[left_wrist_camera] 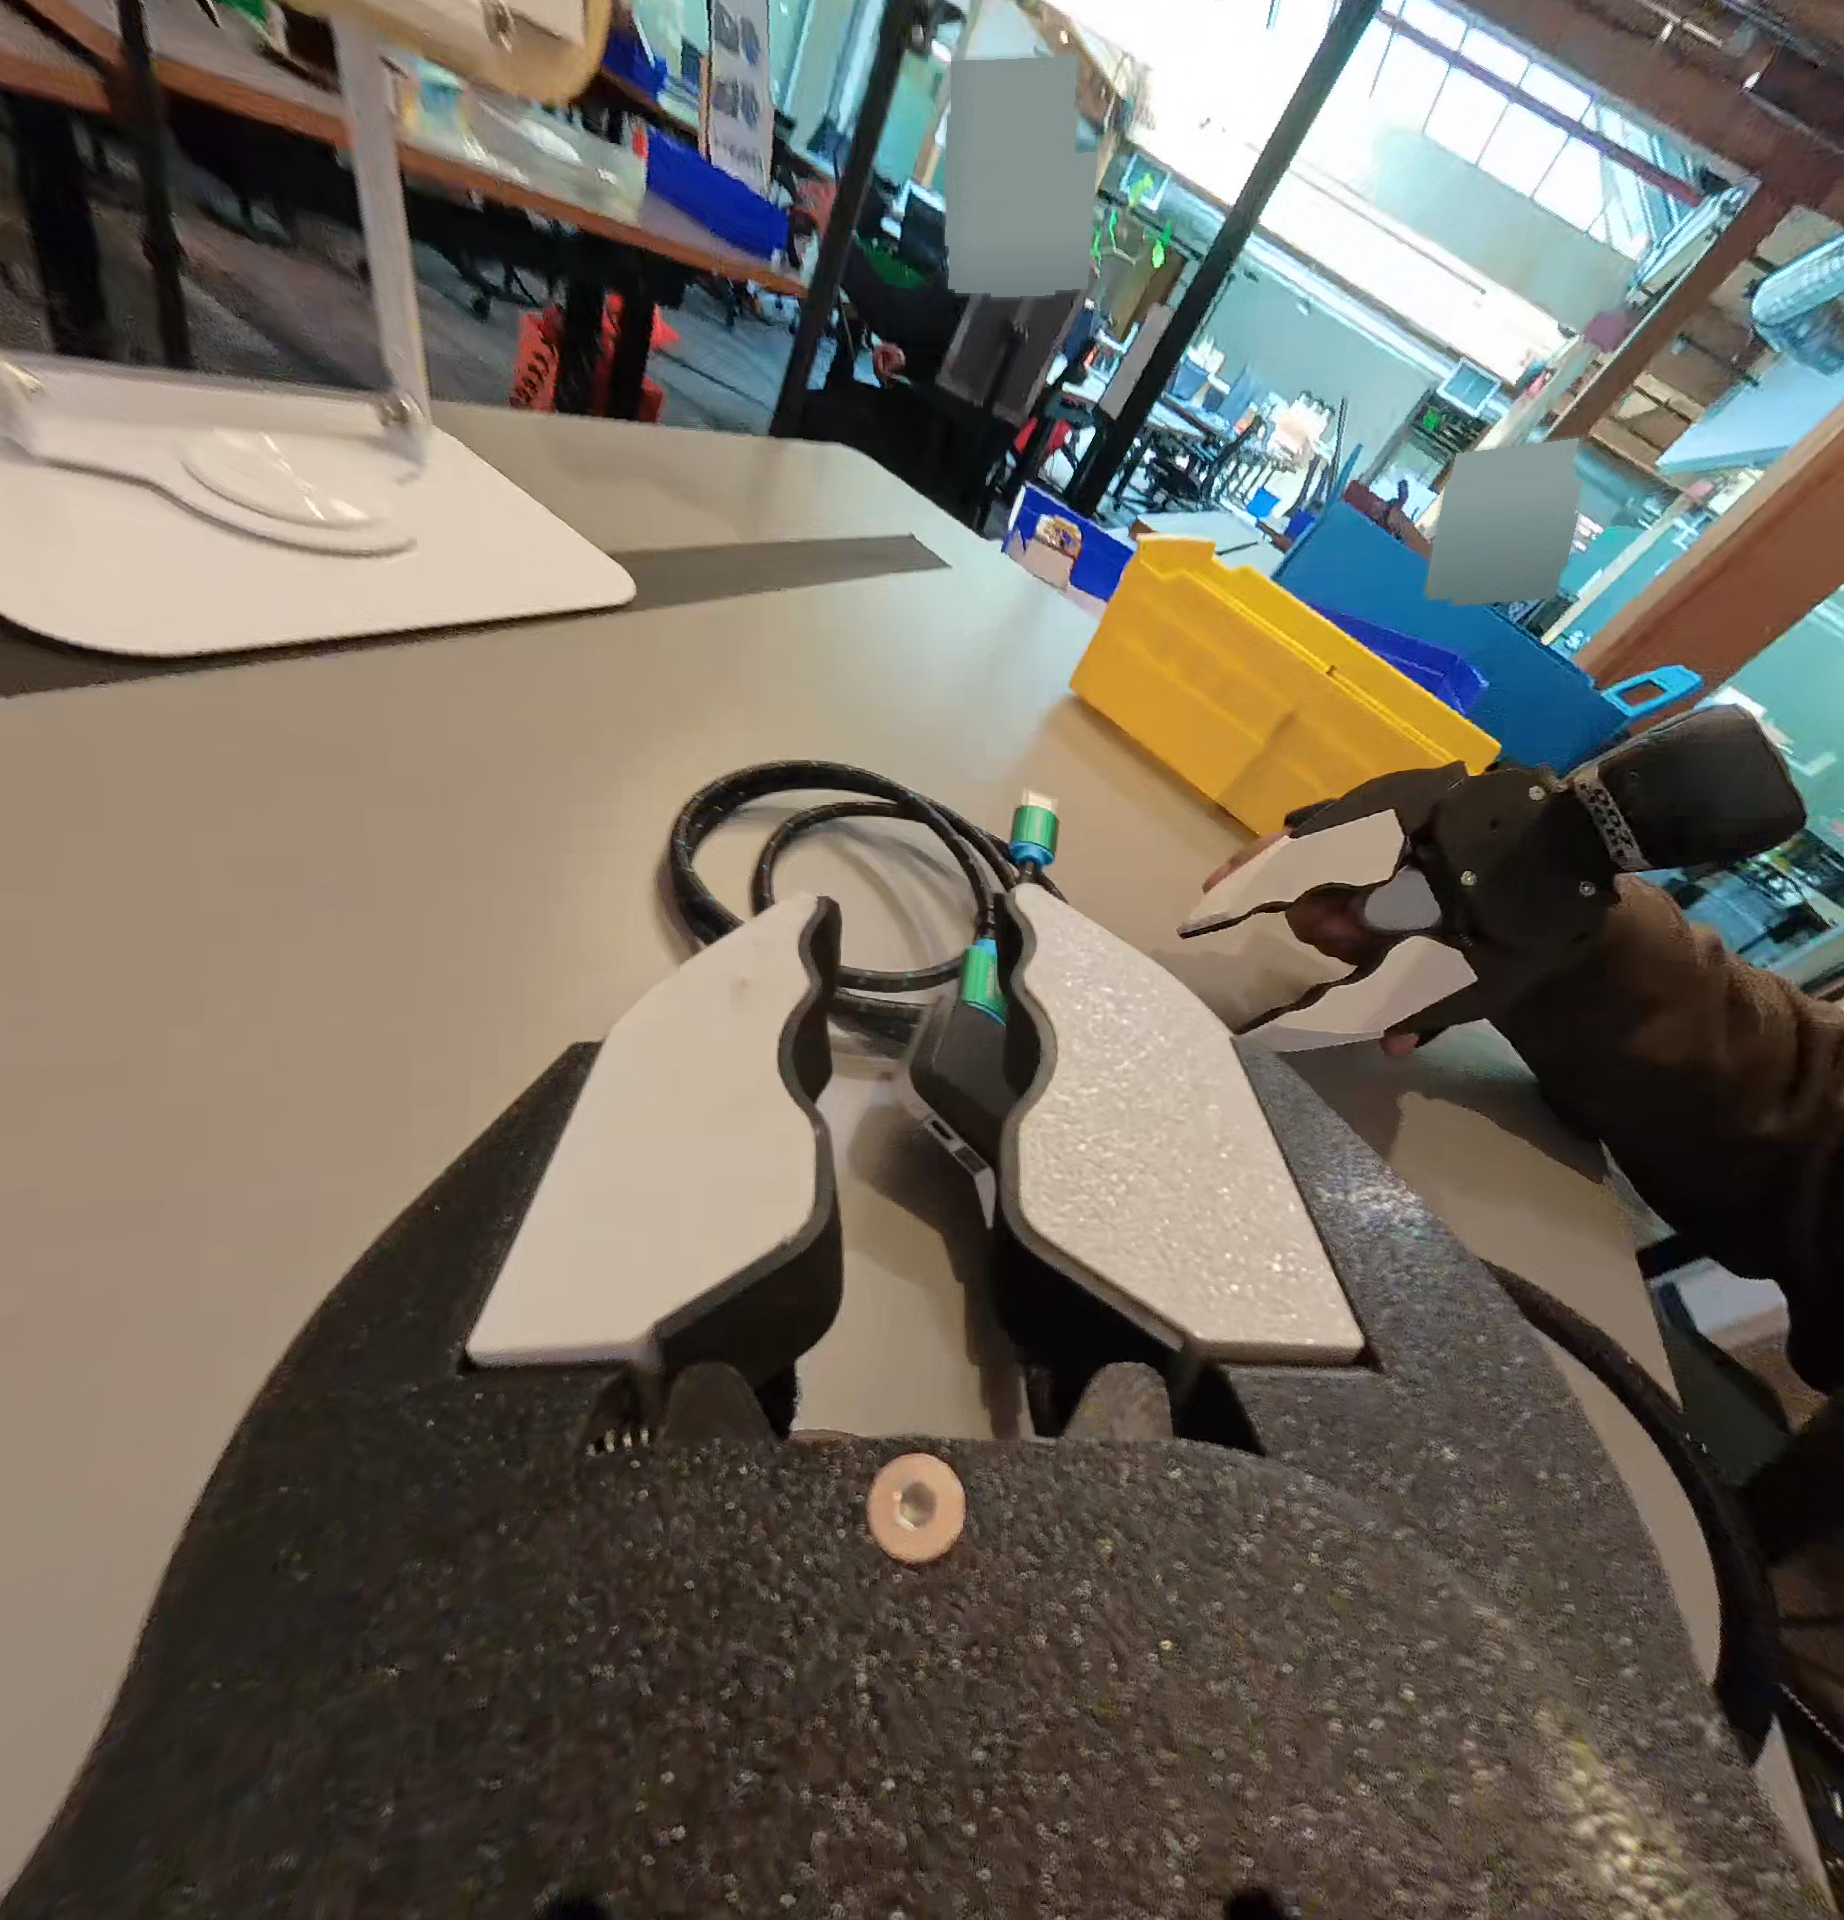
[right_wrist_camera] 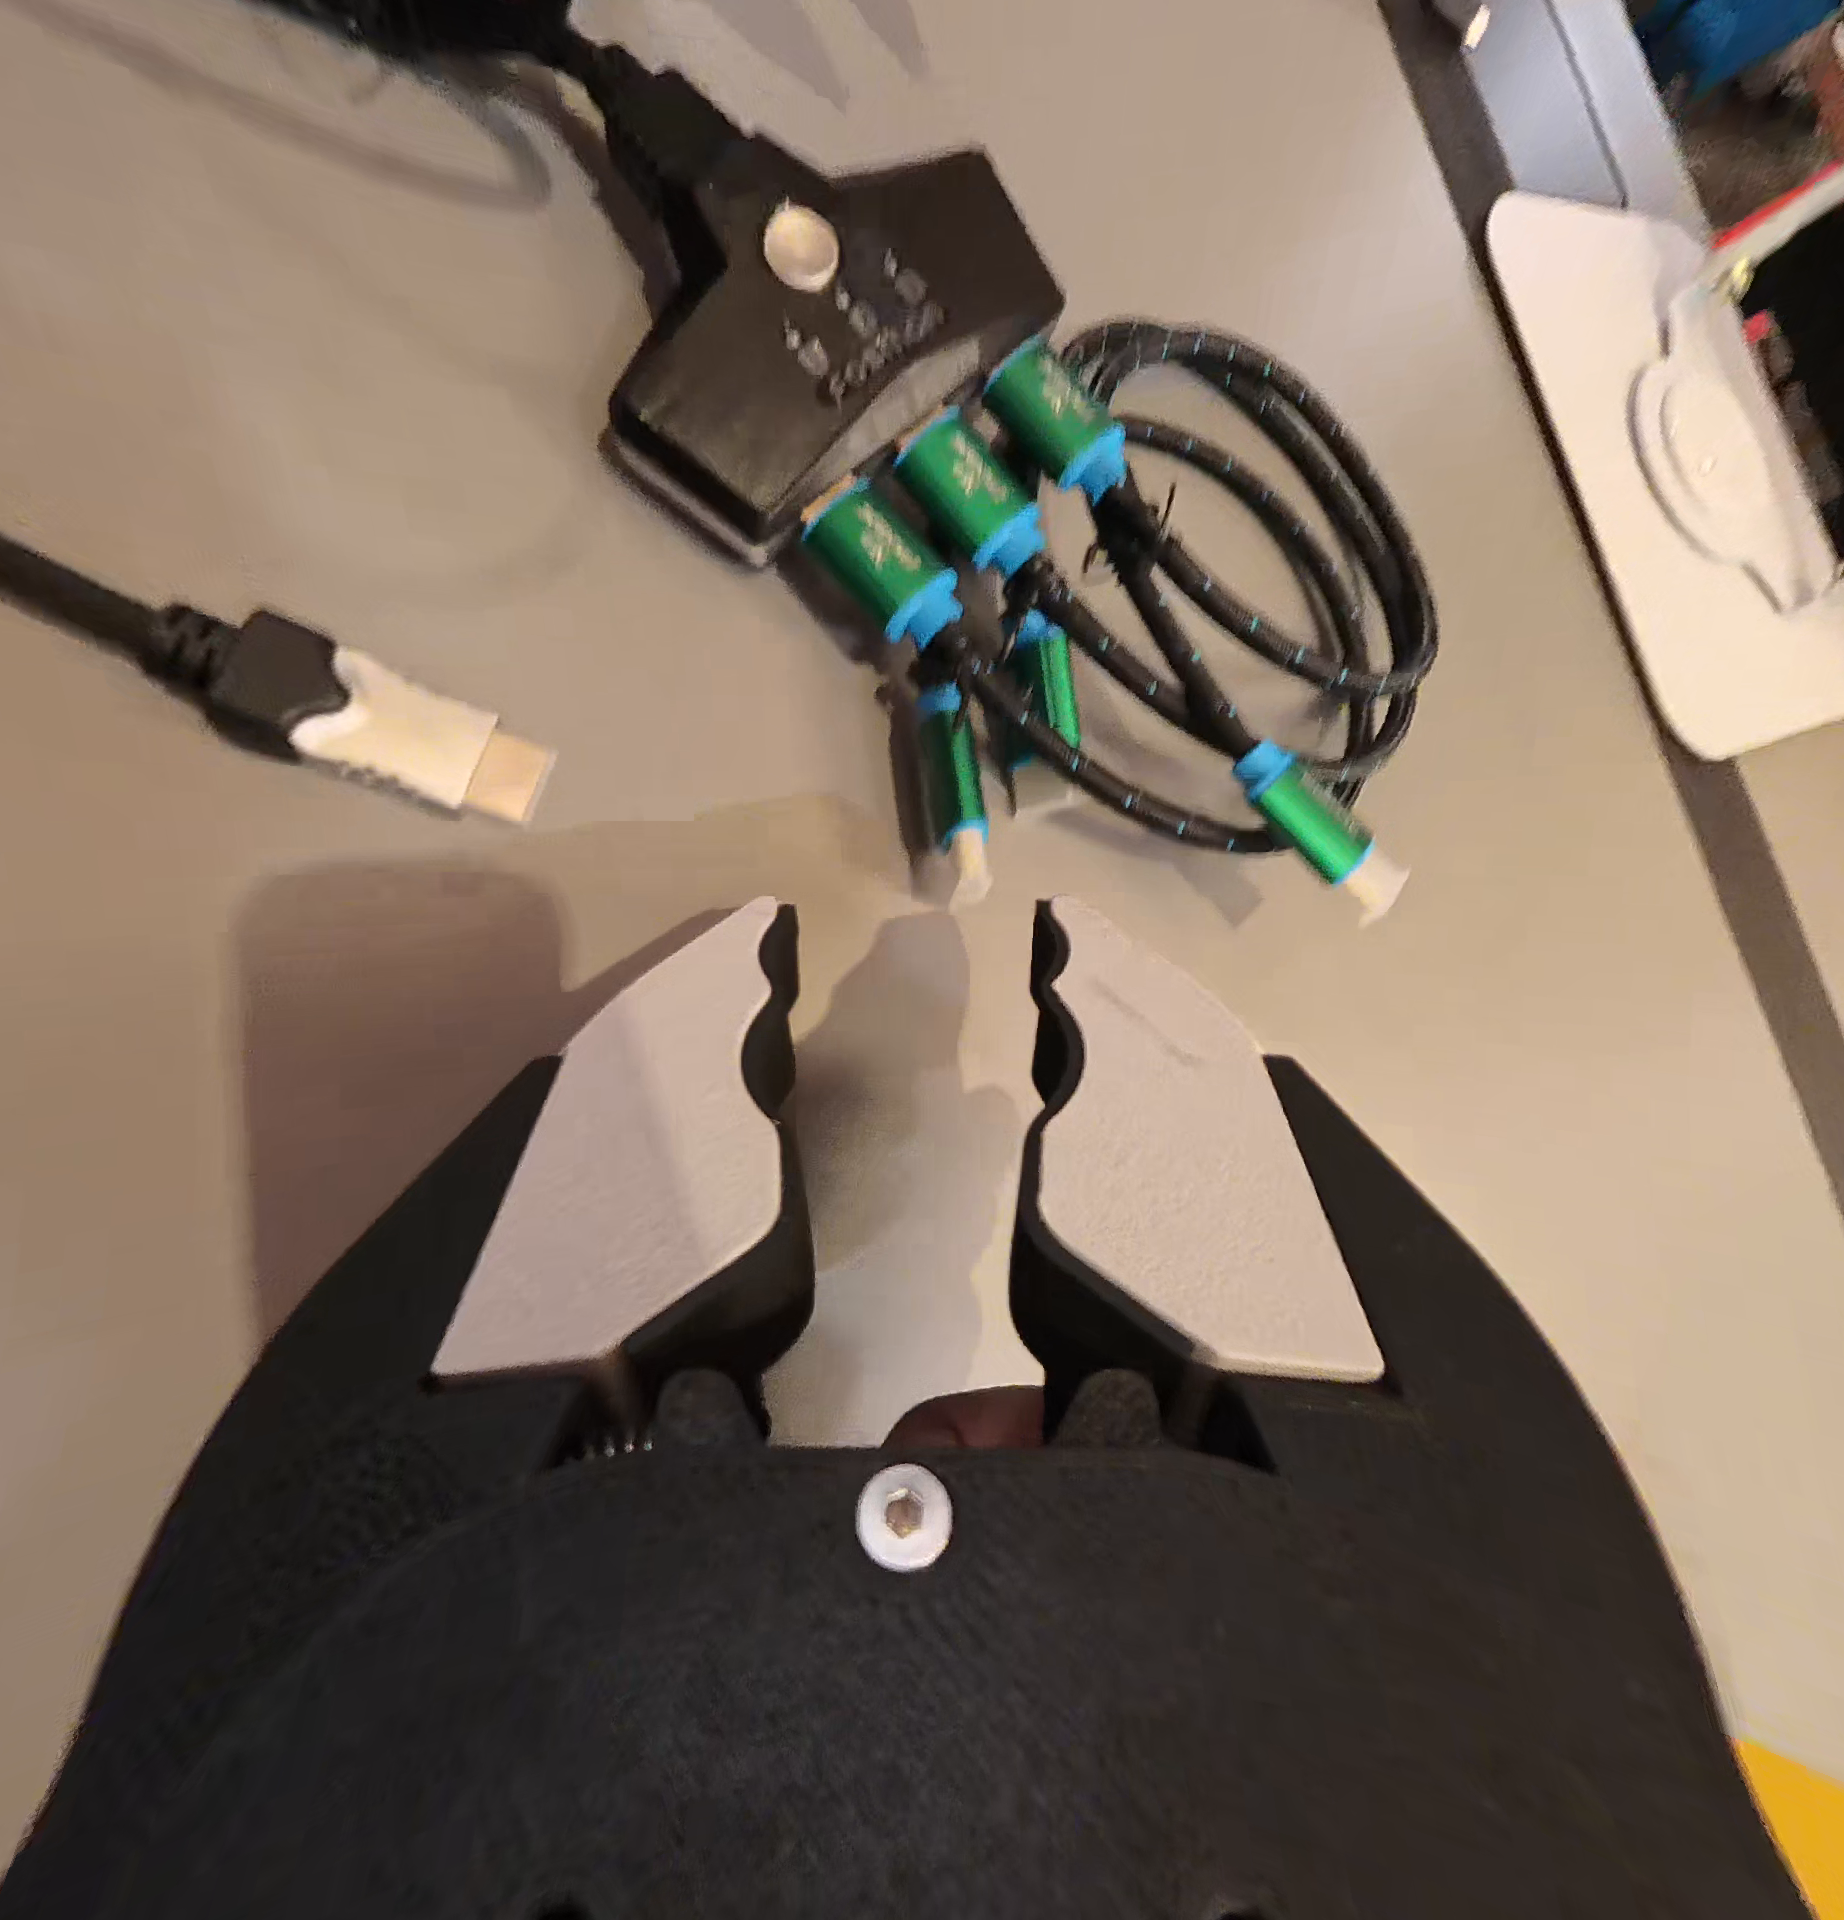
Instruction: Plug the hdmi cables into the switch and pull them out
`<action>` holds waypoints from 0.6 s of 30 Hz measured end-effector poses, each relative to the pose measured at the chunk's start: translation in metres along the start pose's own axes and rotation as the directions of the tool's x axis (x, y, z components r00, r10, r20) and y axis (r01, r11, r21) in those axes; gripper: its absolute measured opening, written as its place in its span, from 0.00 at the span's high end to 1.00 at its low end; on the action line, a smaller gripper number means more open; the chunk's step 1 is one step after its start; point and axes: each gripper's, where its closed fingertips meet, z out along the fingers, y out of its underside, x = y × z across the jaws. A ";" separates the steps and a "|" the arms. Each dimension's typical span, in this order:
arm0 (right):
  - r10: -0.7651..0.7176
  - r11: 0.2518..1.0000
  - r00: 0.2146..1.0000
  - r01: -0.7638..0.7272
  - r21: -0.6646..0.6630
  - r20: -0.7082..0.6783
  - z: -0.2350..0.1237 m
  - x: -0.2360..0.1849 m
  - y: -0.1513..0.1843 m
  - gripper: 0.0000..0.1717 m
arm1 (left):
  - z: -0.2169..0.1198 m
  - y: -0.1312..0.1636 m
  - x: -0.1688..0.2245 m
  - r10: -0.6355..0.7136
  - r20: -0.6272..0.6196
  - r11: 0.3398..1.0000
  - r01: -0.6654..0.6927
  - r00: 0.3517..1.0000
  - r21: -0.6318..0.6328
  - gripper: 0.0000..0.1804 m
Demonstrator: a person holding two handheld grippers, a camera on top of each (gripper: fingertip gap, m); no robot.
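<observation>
left wrist view is showing my left gripper parted around the black hub, not pressing; it could be slipping. my right gripper is hanging apart, bare.

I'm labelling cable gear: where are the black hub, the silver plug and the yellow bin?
Black hub [right_wrist_camera: 835,343]: right wrist view, top face.
Silver plug [right_wrist_camera: 419,743]: right wrist view, metal shell.
Yellow bin [left_wrist_camera: 1240,686]: left wrist view, side wall.
</observation>
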 end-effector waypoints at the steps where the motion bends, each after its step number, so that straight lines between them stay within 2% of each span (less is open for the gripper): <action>1: -0.019 1.000 1.000 0.019 0.010 0.001 0.002 0.003 -0.006 0.75 | -0.006 -0.002 -0.004 0.007 0.009 1.000 -0.007 1.000 0.012 0.84; 5: -0.072 0.996 0.997 0.072 0.056 0.005 0.010 0.020 -0.028 0.75 | -0.021 0.000 -0.013 0.027 0.025 1.000 -0.027 0.999 0.000 0.84; 10: -0.055 0.980 0.998 0.061 0.189 -0.036 0.023 0.038 -0.046 0.75 | -0.016 0.016 -0.021 0.092 0.048 0.993 -0.088 0.995 -0.076 0.84; 14: -0.070 0.965 0.993 0.092 0.247 -0.095 0.022 0.031 -0.038 0.76 | -0.007 0.034 -0.028 0.085 0.052 0.984 -0.076 0.995 -0.159 0.83; 18: -0.115 0.968 0.989 0.132 0.212 -0.094 0.026 0.022 -0.027 0.76 | -0.006 0.034 -0.029 0.084 0.059 0.985 -0.073 0.995 -0.156 0.83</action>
